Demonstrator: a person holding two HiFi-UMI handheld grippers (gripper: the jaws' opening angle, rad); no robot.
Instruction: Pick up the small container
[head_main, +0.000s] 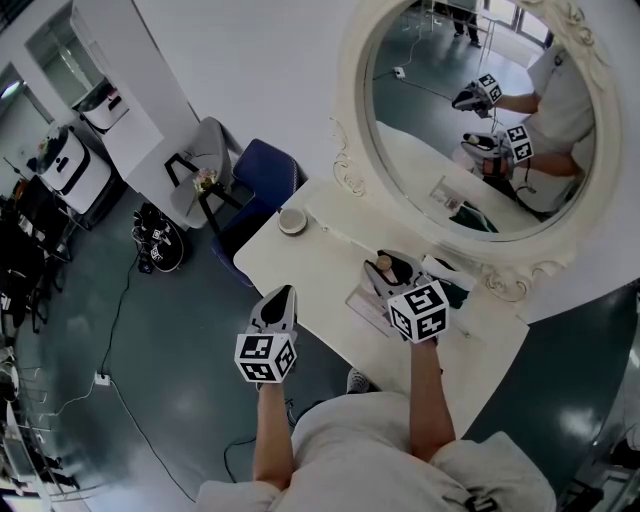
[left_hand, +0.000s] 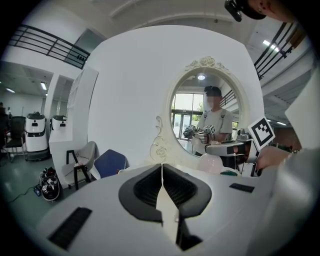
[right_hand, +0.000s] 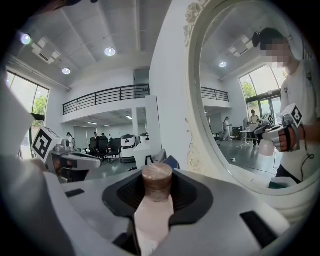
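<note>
White desk (head_main: 300, 270) against a white wall, with one big oval mirror (head_main: 480, 130) in an ornate frame behind it. The floor (head_main: 150, 380) is glossy grey-green. Two chairs sit at the desk's far end, one blue (head_main: 262, 172) and one grey (head_main: 205, 150).

One small round dish (head_main: 292, 221) is on the desk near the mirror's edge; can't tell what's in it.

There's one small container (right_hand: 154, 210), pale pink with a brown cap. It's clamped between the jaws of your right tool (head_main: 393, 270), cap pointing away from you, over the desk just in front of the mirror.

Your left tool (left_hand: 161, 170) has its jaws pressed together with nothing in them. It's at the desk's near edge, apart from the right one.
</note>
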